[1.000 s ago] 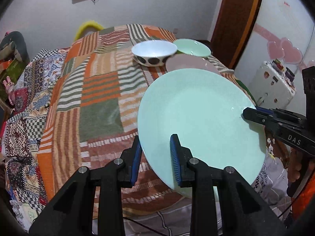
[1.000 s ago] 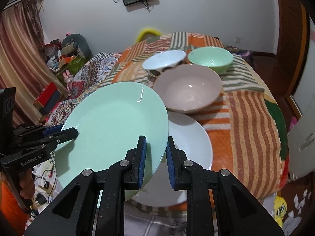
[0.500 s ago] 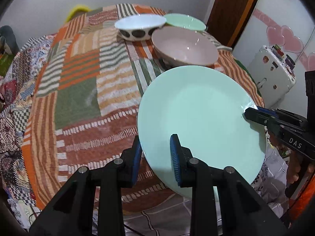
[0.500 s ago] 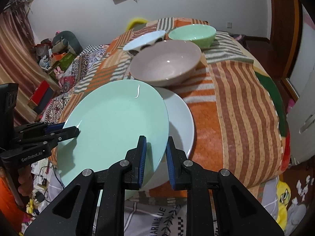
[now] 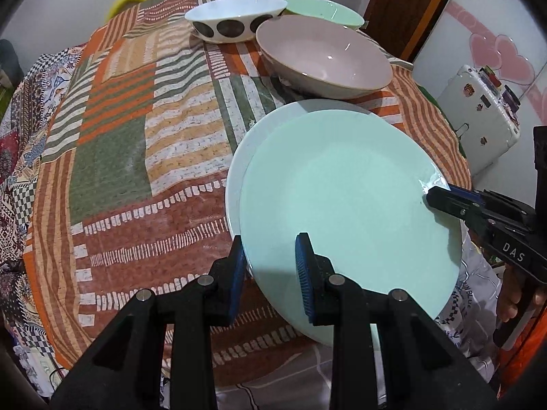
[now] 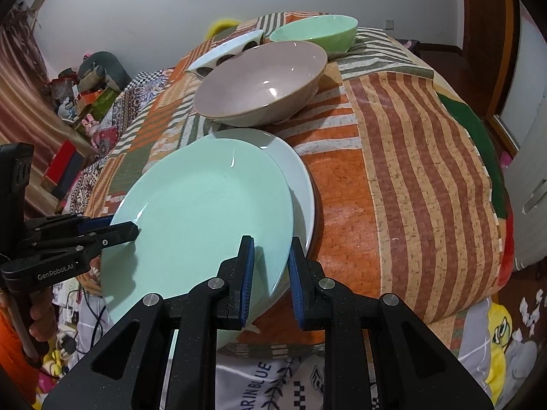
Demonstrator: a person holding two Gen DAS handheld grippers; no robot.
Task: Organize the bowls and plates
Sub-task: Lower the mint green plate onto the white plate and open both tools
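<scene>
Both hand-held grippers clamp the mint plate [image 5: 348,201] by opposite rim edges: left hand-held gripper [image 5: 270,270], right hand-held gripper [image 6: 271,273]. Plate sits tilted over the white plate [image 6: 301,177] on the striped-cloth worktop [image 5: 136,157], taupe bowl [image 5: 324,58] just behind.

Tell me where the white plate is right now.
In both wrist views the white plate lies on the patchwork cloth near its front edge, just before the taupe bowl, mostly hidden under the mint green plate held over it.
</scene>
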